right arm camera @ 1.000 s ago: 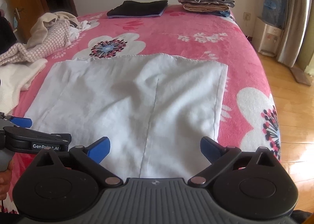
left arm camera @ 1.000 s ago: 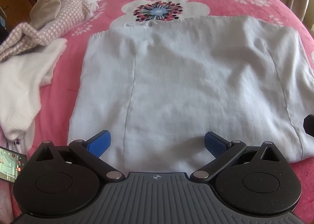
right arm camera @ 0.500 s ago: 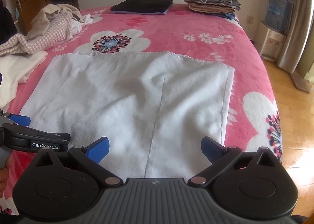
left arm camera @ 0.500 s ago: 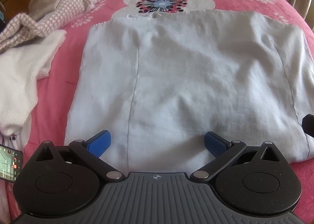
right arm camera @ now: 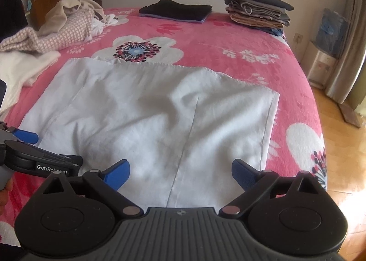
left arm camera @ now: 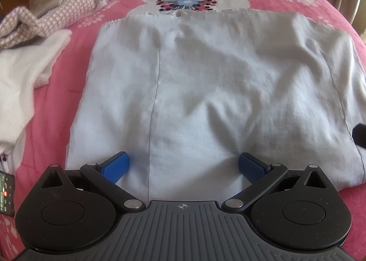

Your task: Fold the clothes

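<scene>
The pale blue garment (left arm camera: 205,91) lies spread flat on the pink flowered bed (right arm camera: 240,39), already brought in to a rough rectangle, its near hem just under both claws. Everything else is placed from it, going left to right.

Left of the garment sits the unfolded pile (right arm camera: 57,29) with a white knit (left arm camera: 20,73) nearest its left edge. These should stay clear of the fold.

The left claw (left arm camera: 183,166) hangs over the near hem towards the garment's left seam, its blue pads (left arm camera: 115,166) spread wide with only loose cloth beneath them, pinching nothing. It needs to drop onto the hem and take both layers, not just the top one.

The right claw (right arm camera: 180,171) hangs over the near hem by the garment's right seam; its jaws are beginning to close, wide apart yet, with cloth under them but none caught.

The step in hand looks like gripping the near hem to carry it to the far edge. Doing it well probably means both claws biting at matching distances from the side edges, lifting together, and first flattening the ridge of wrinkles across the garment's middle.

Beyond its far edge lie the dark folded item (right arm camera: 175,10) and, to the right, the folded stack (right arm camera: 258,8).
</scene>
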A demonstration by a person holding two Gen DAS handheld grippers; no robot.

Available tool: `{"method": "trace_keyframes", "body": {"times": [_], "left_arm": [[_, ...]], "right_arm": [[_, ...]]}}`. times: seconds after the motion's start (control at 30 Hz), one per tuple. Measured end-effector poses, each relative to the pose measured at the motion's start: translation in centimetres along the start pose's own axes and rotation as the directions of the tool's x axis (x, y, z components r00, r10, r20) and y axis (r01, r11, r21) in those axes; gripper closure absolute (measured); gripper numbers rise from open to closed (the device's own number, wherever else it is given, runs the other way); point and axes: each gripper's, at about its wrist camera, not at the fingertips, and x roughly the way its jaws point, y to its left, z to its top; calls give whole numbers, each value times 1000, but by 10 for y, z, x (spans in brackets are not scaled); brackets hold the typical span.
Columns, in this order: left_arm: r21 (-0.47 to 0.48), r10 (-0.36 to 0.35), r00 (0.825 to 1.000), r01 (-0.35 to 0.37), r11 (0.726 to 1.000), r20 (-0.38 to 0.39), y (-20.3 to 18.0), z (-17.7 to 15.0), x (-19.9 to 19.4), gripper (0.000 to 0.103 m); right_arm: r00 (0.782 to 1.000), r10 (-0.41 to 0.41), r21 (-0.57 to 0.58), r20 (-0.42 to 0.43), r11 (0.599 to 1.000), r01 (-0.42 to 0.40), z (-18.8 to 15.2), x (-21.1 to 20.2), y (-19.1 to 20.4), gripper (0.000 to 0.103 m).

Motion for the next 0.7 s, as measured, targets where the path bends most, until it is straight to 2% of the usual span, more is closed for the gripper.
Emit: {"method": "trace_keyframes", "body": {"times": [0.1, 0.13, 0.37, 0.7], "left_arm": [[25, 3, 1000, -3, 1000, 13, -1, -1, 0, 0], [29, 4, 1000, -5, 1000, 14, -1, -1, 0, 0], [27, 3, 1000, -3, 1000, 20, -1, -2, -1, 0], [-9, -17, 1000, 17, 1000, 10, 3, -2, 0, 0]], "right_arm": [[1000, 1, -11, 4, 1000, -1, 0, 0, 1, 11], [1000, 1, -15, 5, 1000, -1, 0, 0, 2, 16], [1000, 4, 0, -2, 1000, -4, -4, 0, -2, 28], [999, 39, -1, 1, 999, -39, -8, 0, -3, 36]]}}
